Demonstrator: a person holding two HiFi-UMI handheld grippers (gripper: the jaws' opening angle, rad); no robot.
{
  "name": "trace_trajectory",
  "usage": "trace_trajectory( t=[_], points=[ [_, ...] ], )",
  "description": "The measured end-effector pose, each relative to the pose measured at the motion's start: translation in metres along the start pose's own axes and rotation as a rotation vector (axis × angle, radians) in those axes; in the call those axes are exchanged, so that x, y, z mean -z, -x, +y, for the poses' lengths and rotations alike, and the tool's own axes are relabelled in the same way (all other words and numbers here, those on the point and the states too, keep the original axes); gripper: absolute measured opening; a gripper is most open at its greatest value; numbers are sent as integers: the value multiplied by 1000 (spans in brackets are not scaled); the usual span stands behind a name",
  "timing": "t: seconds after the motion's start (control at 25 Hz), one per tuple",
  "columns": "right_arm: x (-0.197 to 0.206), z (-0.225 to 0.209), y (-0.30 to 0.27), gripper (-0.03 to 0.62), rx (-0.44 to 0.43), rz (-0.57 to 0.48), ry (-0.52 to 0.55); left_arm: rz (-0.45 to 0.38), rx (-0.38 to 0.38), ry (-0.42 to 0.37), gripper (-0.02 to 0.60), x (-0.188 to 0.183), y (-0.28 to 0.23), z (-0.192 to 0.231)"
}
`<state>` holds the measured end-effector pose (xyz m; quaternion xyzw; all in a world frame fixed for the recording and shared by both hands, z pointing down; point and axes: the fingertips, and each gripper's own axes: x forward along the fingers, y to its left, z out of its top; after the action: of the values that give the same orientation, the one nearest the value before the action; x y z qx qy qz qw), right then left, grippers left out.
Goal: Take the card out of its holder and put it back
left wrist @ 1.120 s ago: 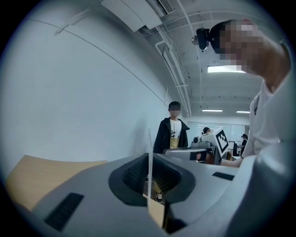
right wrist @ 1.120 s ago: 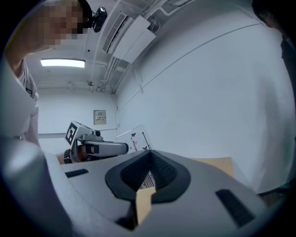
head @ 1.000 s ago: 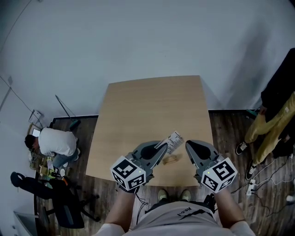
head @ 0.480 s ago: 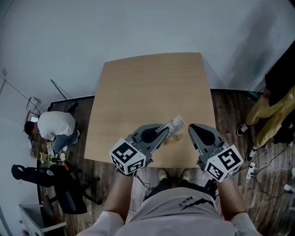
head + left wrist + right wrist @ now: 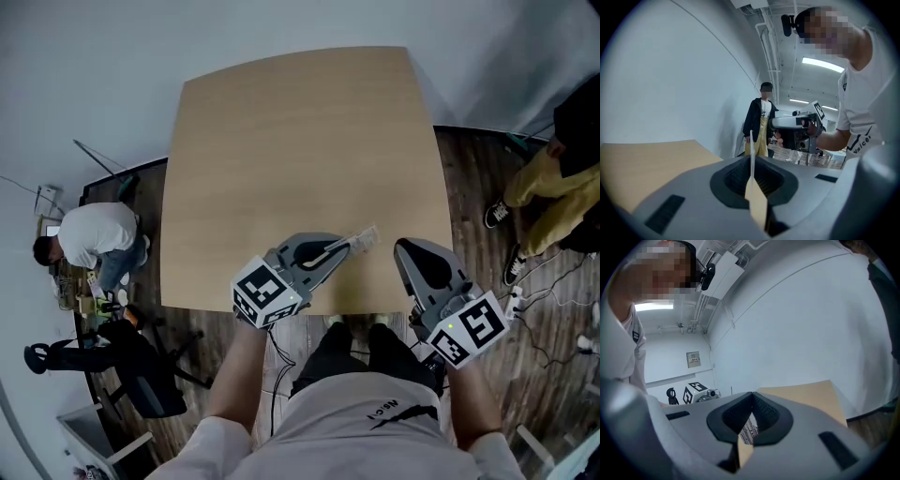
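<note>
My left gripper (image 5: 339, 249) is shut on a thin white printed card (image 5: 363, 238), which sticks out past its tips over the table's front edge. In the left gripper view the card (image 5: 751, 154) stands edge-on between the jaws. A tan piece (image 5: 757, 207) sits at its base; I cannot tell whether that is the wooden holder. The holder does not show in the head view. My right gripper (image 5: 405, 249) hangs to the right of the card with its jaws together and nothing in them. Through the gap below its tips (image 5: 751, 395) the printed card (image 5: 749, 428) shows.
The light wooden table (image 5: 281, 141) fills the upper middle, its front edge just under the grippers. A person crouches on the floor at the left (image 5: 89, 246) beside a black chair (image 5: 141, 375). Another person stands at the right (image 5: 562, 169), with cables on the floor there.
The table has slid upward in the head view, and both grippers now sit at its front edge. The wooden holder seen on the table earlier is out of sight. The card remains in the left gripper.
</note>
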<state>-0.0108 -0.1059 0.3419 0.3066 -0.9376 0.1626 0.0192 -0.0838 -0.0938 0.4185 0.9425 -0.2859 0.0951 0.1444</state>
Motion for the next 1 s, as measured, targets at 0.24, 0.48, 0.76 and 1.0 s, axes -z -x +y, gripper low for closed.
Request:
trace_trajectory(
  t=[0.24, 0.48, 0.76, 1.0],
  points=[
    [32, -9, -13, 14, 30, 10, -37, 48, 78, 2, 26, 57, -17, 25],
    [61, -20, -13, 12, 80, 17, -68, 72, 122, 21, 26, 100, -27, 42],
    [77, -28, -13, 12, 113, 20, -85, 86, 130, 18, 26, 122, -33, 57],
    [82, -32, -16, 12, 127, 27, -87, 107, 150, 11, 26, 132, -36, 56]
  ],
)
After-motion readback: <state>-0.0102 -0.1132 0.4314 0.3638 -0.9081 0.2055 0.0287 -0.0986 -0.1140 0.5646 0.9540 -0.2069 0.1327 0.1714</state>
